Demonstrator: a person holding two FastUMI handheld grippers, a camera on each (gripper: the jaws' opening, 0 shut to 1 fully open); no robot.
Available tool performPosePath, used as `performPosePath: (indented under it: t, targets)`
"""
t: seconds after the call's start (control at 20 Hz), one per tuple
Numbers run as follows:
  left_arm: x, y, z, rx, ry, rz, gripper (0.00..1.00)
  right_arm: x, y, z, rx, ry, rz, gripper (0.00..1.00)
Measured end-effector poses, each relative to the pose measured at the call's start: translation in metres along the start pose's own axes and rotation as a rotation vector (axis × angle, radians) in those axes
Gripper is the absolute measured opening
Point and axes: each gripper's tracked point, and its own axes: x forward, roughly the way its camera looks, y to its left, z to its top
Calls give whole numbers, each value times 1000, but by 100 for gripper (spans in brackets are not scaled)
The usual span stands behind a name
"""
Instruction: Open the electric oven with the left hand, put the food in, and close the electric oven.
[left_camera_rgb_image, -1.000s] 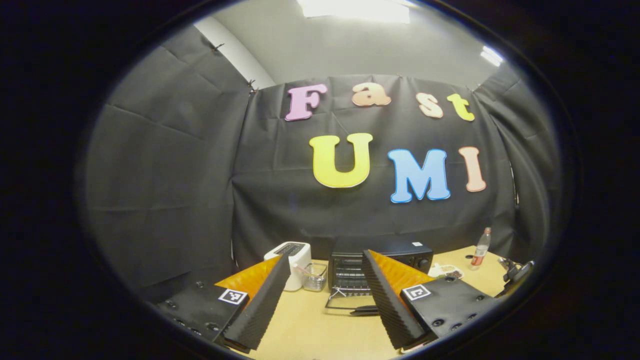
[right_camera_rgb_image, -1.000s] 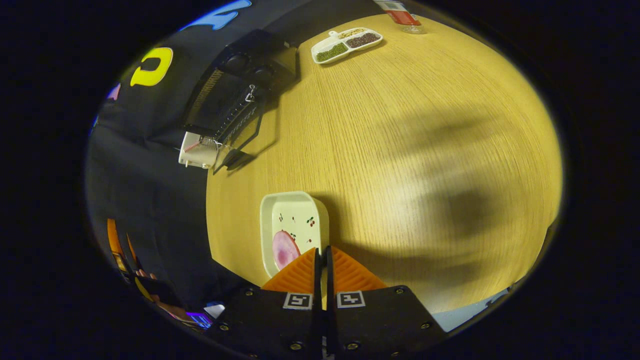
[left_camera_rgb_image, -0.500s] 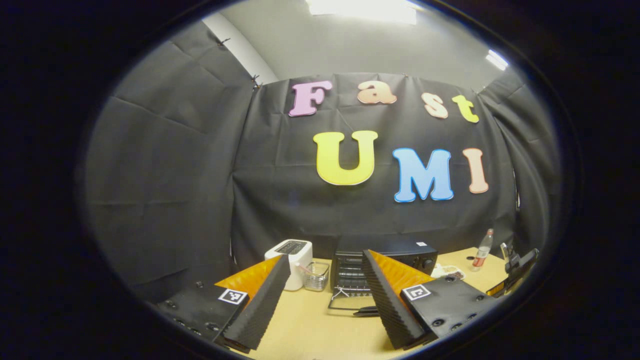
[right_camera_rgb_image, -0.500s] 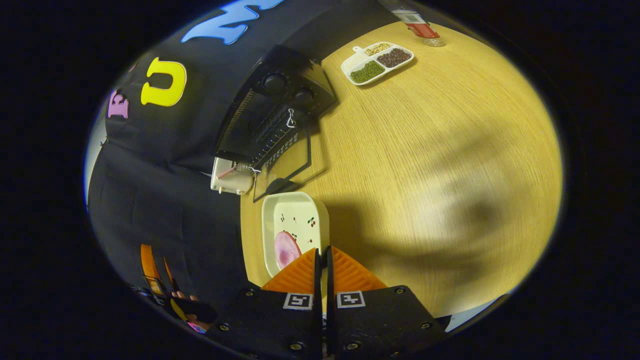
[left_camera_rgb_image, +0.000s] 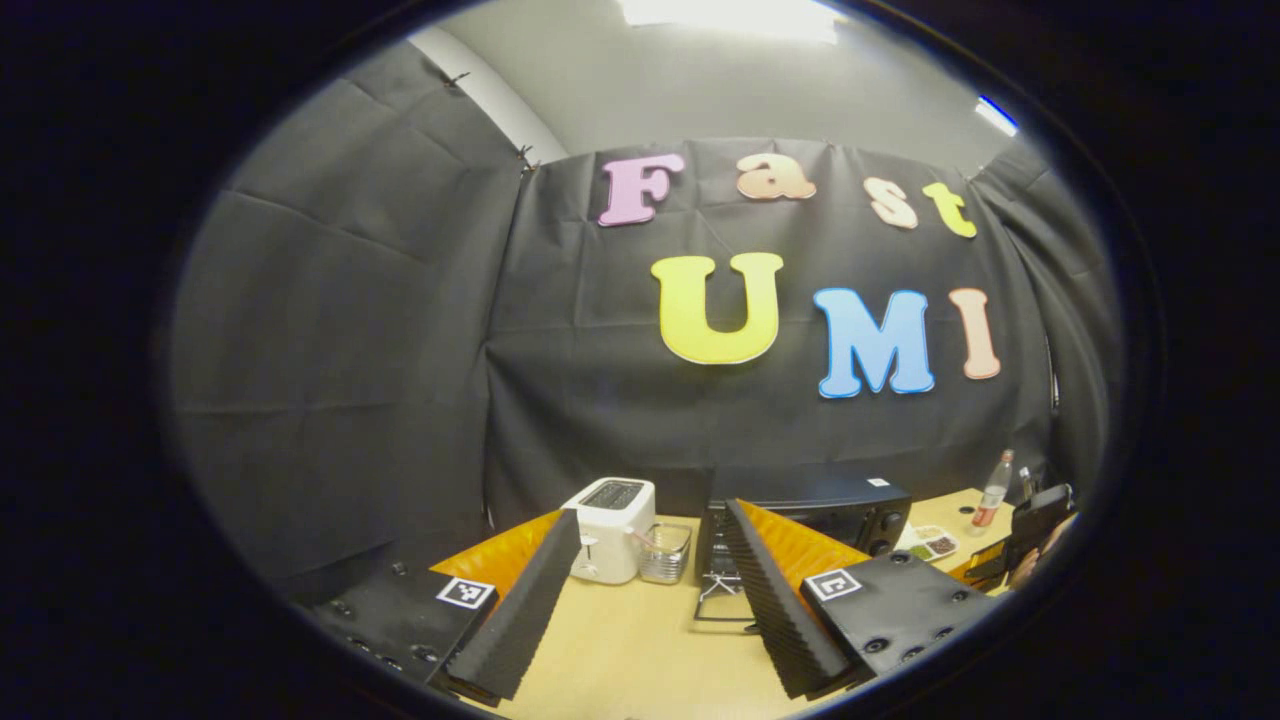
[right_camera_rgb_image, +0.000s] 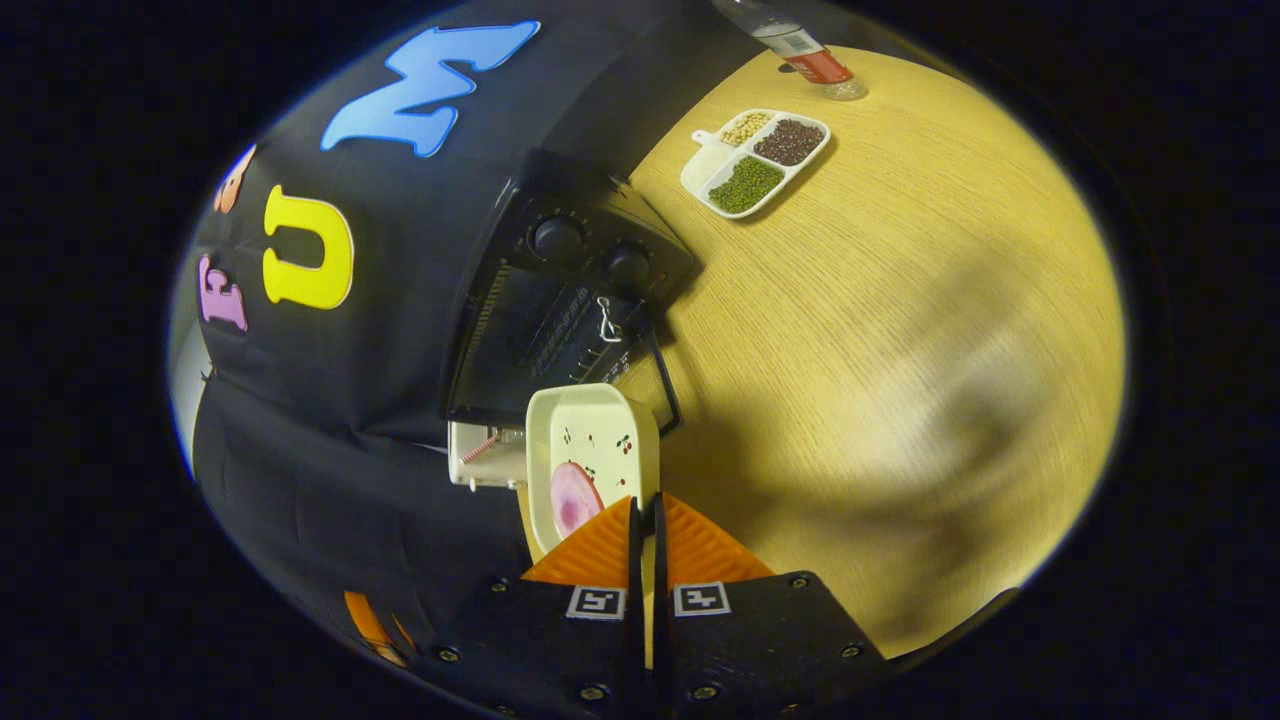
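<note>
Carried closer to the open oven (right_camera_rgb_image: 560, 300) since a second ago: white dish (right_camera_rgb_image: 592, 450), rim pinched by right gripper (right_camera_rgb_image: 645, 510) jaws.
Rounded-rectangular glazed dish, cherry print, pink food slice (right_camera_rgb_image: 570, 500) inside, long axis pointed at the oven mouth over woodgrain tabletop (right_camera_rgb_image: 880, 330). Left gripper (left_camera_rgb_image: 645, 590) jaws held wide, nothing between.

oven (right_camera_rgb_image: 560, 300): black, two knobs, door (right_camera_rgb_image: 650, 385) dropped open, at the surface's back edge | dish (right_camera_rgb_image: 592, 455): white, rectangular, pink food (right_camera_rgb_image: 570, 500) inside; raised before the open door

Black cloth walls (left_camera_rgb_image: 330, 330), wooden table (right_camera_rgb_image: 880, 330)
</note>
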Motion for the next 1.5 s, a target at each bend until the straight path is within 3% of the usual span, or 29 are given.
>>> performPosePath:
  t: [0.45,0.5,0.8,0.9,1.1,1.5]
  targets:
    - [21,10,-6,14,14,-2,100,68,41,18,219,-116,54,4]
    - [23,10,-8,11,22,-3,97,75,45,20,237,-130,54,4]
    - [34,18,-20,8,49,11,100,111,65,43,333,-250,73,4]
    - [36,24,-26,14,64,22,91,123,69,52,371,-285,86,4]
    - [39,35,-33,29,85,43,91,142,79,65,442,-357,109,4]
    - [46,48,-31,80,93,73,91,177,85,82,554,-419,89,4]
